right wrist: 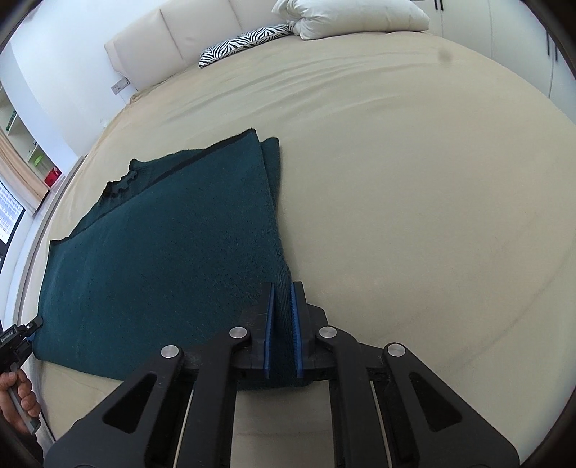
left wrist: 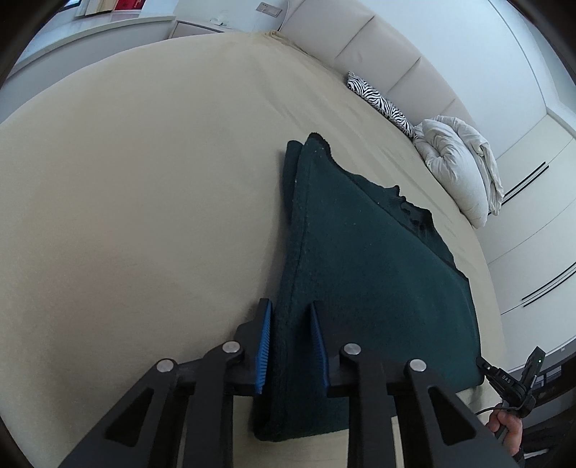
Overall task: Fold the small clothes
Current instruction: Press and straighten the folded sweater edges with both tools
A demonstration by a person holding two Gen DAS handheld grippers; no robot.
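A dark green knitted garment (left wrist: 360, 270) (right wrist: 162, 252) lies folded lengthwise on a beige bed (left wrist: 144, 198) (right wrist: 414, 180), its collar towards the headboard. My left gripper (left wrist: 290, 304) is at the garment's near left corner, and the thick folded edge fills the gap between its blue pads (left wrist: 264, 342). My right gripper (right wrist: 283, 284) is shut on the garment's near right edge, with fabric squeezed between narrow-set pads (right wrist: 295, 324). Each wrist view also shows the other gripper at its border, held by a hand (left wrist: 507, 428) (right wrist: 18, 396).
A zebra-print pillow (left wrist: 381, 100) (right wrist: 244, 43) and a crumpled white duvet (left wrist: 460, 169) (right wrist: 352, 16) lie against the padded headboard (left wrist: 360, 43). Wardrobe doors (left wrist: 532, 252) stand beside the bed. Shelves (right wrist: 36, 158) line the far wall.
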